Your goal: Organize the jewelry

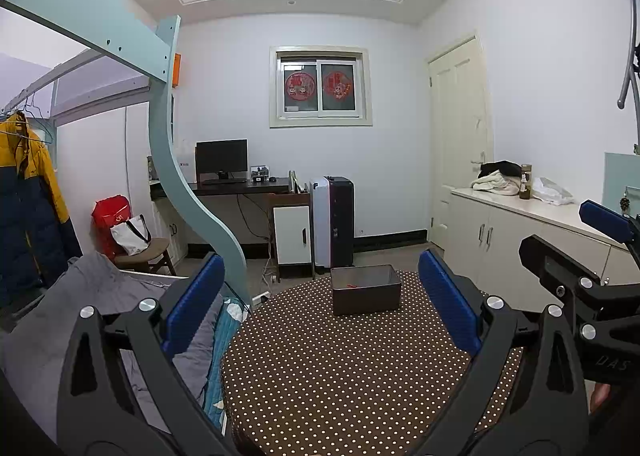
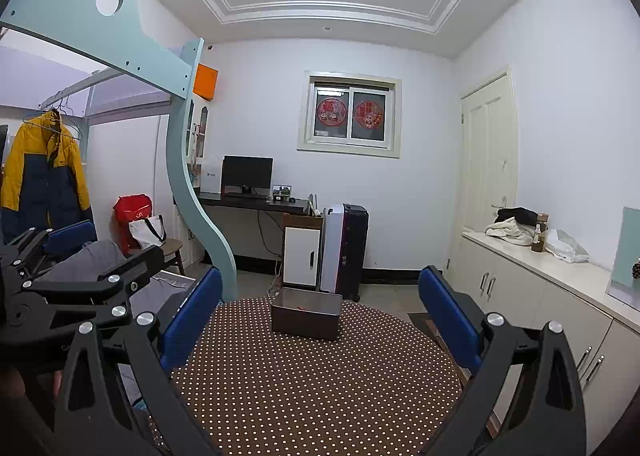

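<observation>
Your left gripper (image 1: 320,308) has its blue fingers (image 1: 196,300) spread wide with nothing between them and nothing touching the pads; the right gripper (image 2: 320,316) is the same, fingers (image 2: 192,320) fully apart and empty. Both hang above the near half of the bench (image 1: 340,376), the round one under the brown polka-dot cloth, side by side (each shows at the edge of the other's camera).

Jewelry: the only candidate visible is a small red item (image 1: 352,287) lying on the floor of the dark open box (image 1: 366,290), toward its left side. It is too small to tell whether it is a bracelet, cord or something else. The box sits on the far part of the bench, well apart from both grippers. No loose pieces show on the cloth in either view.

Judgement on the step in hand: this reads as an approach with no grasp begun.

- Bring one gripper forward over the box, and tilt it down so the fingers enter from above rather than catching the near wall.
- Narrow the opening before descending; the current spread looks wide against the box interior.
- The item is thin and lies flat, so set the fingertips to either side of it against the box floor and close slowly.
- Keep the other gripper ready to steady the box, which may slide on the cloth.
</observation>
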The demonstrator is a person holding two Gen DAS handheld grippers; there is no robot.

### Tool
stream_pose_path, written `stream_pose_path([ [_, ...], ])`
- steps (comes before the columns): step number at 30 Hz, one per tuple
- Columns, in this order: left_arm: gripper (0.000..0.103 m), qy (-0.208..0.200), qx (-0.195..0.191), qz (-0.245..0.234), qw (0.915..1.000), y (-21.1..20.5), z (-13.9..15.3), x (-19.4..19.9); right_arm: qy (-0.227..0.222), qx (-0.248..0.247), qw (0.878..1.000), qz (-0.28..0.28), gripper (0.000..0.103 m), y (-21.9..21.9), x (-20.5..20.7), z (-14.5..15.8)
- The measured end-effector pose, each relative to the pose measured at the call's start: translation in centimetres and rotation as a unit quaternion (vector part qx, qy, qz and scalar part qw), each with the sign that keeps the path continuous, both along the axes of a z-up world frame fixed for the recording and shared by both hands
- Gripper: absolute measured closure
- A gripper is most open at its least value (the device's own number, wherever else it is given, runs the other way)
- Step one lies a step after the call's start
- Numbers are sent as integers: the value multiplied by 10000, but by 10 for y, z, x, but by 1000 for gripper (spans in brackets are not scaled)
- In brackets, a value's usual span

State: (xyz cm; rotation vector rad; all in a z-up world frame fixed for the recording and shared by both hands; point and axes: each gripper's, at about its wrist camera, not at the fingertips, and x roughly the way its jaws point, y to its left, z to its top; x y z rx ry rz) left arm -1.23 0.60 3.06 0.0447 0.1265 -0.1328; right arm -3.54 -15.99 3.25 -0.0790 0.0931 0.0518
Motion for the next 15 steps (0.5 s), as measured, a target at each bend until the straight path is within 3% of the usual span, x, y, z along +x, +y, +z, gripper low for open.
stream_pose_path([
  [15, 7, 33, 35, 13, 10000, 0, -4, 1, 52, 30, 10000, -38, 8, -2, 5, -2],
])
